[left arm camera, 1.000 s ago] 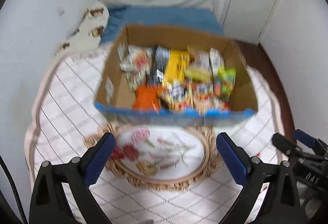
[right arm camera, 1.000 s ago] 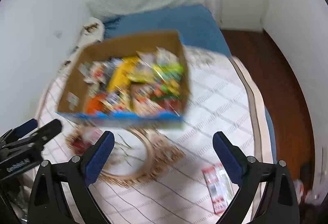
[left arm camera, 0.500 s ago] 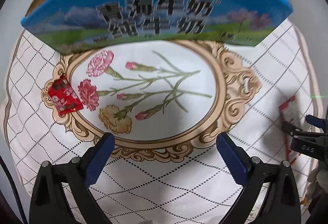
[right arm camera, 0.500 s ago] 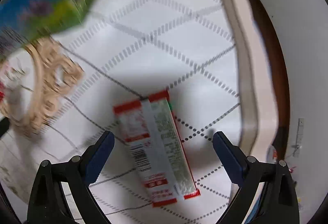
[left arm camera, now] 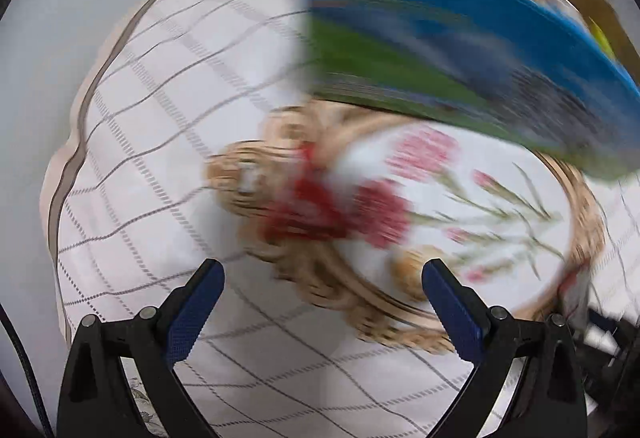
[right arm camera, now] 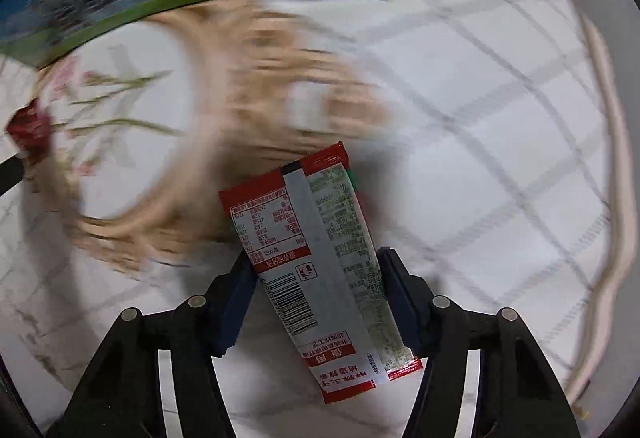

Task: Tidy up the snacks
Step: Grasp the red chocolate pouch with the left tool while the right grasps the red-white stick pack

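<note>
right hand-held gripper point(right arm camera: 316, 290): closing round red-and-white snack packet point(right arm camera: 316, 262), barcode showing | left hand-held gripper point(left arm camera: 320, 302): released | print unreadable

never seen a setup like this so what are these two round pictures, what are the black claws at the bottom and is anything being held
Each picture comes from a wide-angle camera fixed on a hand-held clamp; a person carries one clamp in each hand, so there is no robot arm. The black claws with blue pads are the clamp's own two fingers.

The left clamp's view shows the left gripper wide open with nothing between its pads, above a white checked bedspread with a flower picture. A small red packet, blurred, lies there, and a blue and green cardboard box stands behind.

The right clamp's view shows the right gripper closing on a long red and white snack packet. Its pads sit against both long edges, so it looks gripped.
</note>
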Demonstrator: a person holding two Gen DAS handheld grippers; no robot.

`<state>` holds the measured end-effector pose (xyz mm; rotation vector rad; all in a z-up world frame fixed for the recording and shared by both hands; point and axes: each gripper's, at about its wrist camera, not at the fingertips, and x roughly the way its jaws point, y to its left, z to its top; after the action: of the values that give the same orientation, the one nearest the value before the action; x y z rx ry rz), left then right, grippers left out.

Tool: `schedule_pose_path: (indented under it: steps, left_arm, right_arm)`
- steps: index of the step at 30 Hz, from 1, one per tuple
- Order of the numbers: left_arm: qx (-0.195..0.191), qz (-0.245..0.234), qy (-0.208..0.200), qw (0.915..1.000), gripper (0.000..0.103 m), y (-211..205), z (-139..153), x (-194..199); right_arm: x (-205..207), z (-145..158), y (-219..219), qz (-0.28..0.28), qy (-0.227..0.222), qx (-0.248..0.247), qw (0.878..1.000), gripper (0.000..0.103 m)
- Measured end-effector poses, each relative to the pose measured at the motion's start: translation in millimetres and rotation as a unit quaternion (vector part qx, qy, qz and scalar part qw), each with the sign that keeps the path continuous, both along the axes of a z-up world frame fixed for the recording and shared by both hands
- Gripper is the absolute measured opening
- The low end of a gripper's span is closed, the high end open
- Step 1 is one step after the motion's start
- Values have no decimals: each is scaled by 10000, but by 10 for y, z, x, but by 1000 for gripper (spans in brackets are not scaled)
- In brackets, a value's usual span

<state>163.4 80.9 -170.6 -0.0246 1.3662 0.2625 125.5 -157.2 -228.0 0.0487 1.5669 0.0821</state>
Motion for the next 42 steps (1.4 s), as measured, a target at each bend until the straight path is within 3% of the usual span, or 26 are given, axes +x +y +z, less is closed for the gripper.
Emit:
schedule_pose_path:
  steps: [4, 9, 11, 13, 15, 20, 31, 38, 42]
  left_arm:
    - [-295, 327, 41, 9990, 100, 372, 21, 81]
    - [-645, 320, 248, 9971, 96, 520, -141, 250]
    - [-730, 258, 315, 9965, 84, 518, -213, 316]
    - [-878, 251, 406, 9950, 48, 539, -291, 423]
    - [-986, 249, 413, 9940, 38, 535, -323, 458]
    - [-811, 15, 222, 9965, 35, 373, -223, 384]
    - [-1120, -545, -71, 9922, 34, -210, 280, -309]
    - [-1500, -849, -513, 9837, 34, -392, 936, -348]
    - [-1697, -993, -808, 9771, 34, -380, 1325, 36]
  right_arm:
    - [144, 4, 290, -91, -25, 320, 9994, 63]
    - [306, 36, 469, -121, -36, 419, 9990, 63]
    - [344, 38, 489, -129, -27, 395, 9991, 63]
    - [379, 33, 508, -149, -6, 378, 9992, 63]
    - [416, 55, 572, -98, -19, 339, 9994, 62]
    - [347, 68, 714, -30, -110, 352, 9993, 57]
    - [115, 654, 655, 16, -400, 941, 9948, 55]
    - [138, 1378, 488, -81, -786, 1554, 9847, 55]
    - [405, 1882, 384, -149, -1199, 1843, 9754, 55]
